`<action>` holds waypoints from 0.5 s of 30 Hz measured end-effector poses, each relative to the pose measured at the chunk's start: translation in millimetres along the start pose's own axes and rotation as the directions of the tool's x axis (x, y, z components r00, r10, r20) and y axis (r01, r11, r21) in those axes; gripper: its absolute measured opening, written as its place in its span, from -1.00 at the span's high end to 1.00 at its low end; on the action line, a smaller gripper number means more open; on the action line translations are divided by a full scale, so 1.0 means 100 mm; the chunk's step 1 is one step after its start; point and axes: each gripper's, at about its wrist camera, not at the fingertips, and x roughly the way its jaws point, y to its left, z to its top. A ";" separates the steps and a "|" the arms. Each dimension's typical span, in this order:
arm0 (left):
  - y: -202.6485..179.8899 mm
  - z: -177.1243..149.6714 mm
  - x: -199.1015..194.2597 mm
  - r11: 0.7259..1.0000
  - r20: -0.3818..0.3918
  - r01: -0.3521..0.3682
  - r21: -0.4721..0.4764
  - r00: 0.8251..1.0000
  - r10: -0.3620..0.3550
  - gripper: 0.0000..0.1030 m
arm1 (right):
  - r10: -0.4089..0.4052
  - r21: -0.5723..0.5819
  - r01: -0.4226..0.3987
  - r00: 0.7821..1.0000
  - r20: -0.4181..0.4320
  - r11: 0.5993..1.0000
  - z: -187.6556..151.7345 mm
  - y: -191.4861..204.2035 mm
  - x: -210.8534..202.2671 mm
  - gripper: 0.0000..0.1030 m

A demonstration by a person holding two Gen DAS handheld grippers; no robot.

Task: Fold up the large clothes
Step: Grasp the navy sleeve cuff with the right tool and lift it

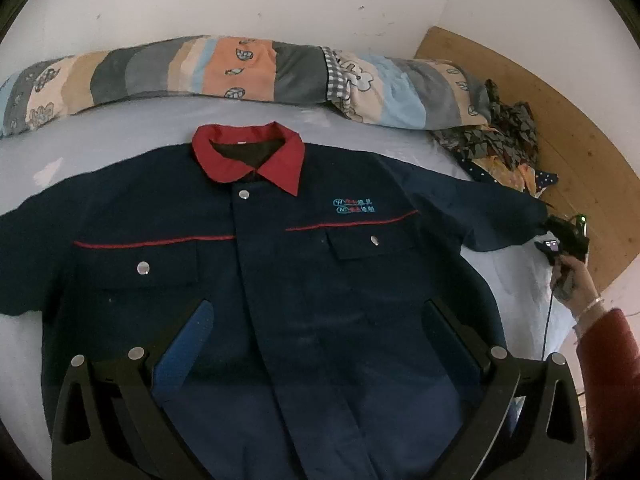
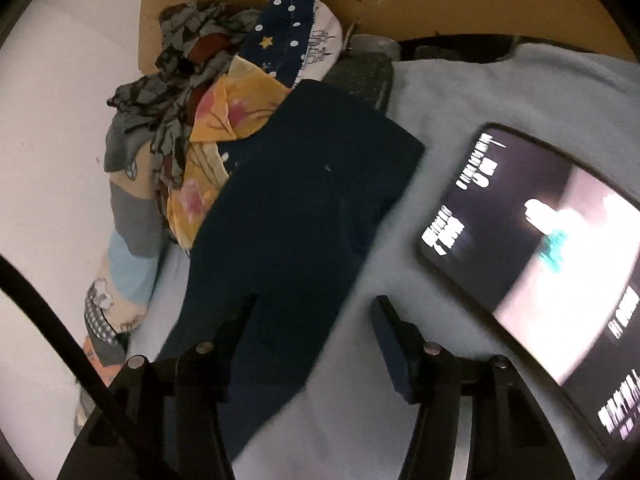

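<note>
A navy work jacket [image 1: 160,216] with a red collar [image 1: 248,156] lies spread out, front up, on the pale blue bed sheet [image 1: 100,136]. My left gripper [image 1: 318,308] hangs open over the jacket's lower front, its blue-padded fingers [image 1: 188,340] wide apart with nothing between them. At the end of the jacket's right-hand sleeve, a hand in a red sleeve holds my right gripper [image 1: 556,228]. In the right wrist view this gripper [image 2: 315,301] is open. One finger is over the navy sleeve [image 2: 304,184], the other over the sheet [image 2: 440,120], and the sleeve's edge runs between them.
A rolled patchwork quilt [image 1: 240,68] lies along the wall behind the jacket. A heap of patterned clothes [image 2: 192,92] sits by the sleeve end against a wooden board [image 1: 560,120]. A phone [image 2: 540,248] with a lit screen lies on the sheet right of my right gripper.
</note>
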 end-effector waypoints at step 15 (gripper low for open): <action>-0.01 -0.05 -0.10 0.995 0.019 -0.046 0.083 0.999 0.045 -1.00 | 0.032 -0.213 0.011 0.980 0.195 0.977 0.09 0.67 -0.37 0.89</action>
